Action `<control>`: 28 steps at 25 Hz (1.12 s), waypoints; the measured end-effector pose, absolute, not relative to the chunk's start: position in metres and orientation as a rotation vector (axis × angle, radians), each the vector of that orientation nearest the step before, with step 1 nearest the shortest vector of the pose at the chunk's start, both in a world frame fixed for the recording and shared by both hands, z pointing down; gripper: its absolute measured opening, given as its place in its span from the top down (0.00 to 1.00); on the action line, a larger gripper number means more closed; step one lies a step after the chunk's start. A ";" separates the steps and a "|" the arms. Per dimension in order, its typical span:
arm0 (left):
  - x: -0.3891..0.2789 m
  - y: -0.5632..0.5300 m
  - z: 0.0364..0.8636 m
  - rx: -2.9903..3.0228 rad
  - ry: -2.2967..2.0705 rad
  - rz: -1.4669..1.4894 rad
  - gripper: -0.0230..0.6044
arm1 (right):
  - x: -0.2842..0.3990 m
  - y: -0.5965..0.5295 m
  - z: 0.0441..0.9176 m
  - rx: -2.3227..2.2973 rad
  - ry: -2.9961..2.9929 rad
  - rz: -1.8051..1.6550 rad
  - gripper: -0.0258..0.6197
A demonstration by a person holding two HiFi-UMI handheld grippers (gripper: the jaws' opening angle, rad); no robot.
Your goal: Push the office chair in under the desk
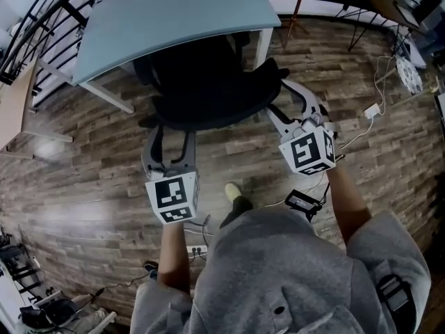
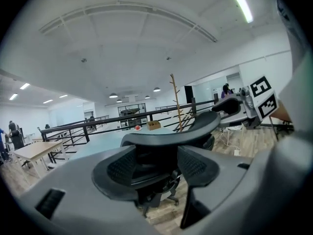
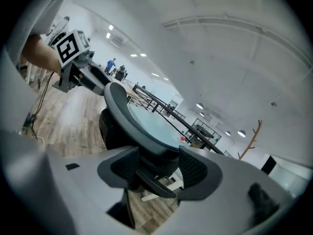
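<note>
Four risks I see from here, with the office chair sitting seat-first under the near edge of the desk and its curved backrest poking out toward me:

1. Both tools are released. The left gripper has its jaws spread wide and grasps nothing, and the right gripper is the same. In each gripper view the backrest rim runs across the gap just beyond the pads, and I cannot tell whether anything touches it. Pushing like this, a finger could skate off the rounded rim.

2. The grippers are not matched. The left one meets the rear of the backrest, while the right one sits off the chair's right side. I judge an uneven shove would swivel the seat instead of rolling it straight.

3. A white desk leg at the near right corner stands just beside the chair. If the chair goes in crooked, an armrest or a caster could catch on it and stop short.

4. A black adapter and loose cables lie on the floor by my feet. Stepping forward with the push, I could snag them.
</note>
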State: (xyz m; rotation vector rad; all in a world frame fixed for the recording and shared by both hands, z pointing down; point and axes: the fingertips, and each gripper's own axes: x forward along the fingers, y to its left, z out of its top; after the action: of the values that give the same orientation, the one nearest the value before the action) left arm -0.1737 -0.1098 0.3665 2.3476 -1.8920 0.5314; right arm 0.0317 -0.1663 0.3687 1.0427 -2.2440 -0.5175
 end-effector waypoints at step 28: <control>-0.119 -0.157 0.389 2.842 -1.264 2.253 0.70 | -0.020 -0.199 0.401 0.487 -1.706 -1.139 0.79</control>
State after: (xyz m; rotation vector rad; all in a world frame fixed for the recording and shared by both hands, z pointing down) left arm -0.1187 -0.1566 0.3888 2.8419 -1.2641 2.2531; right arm -0.0203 -0.1989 0.4006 0.4871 -1.7063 -1.1388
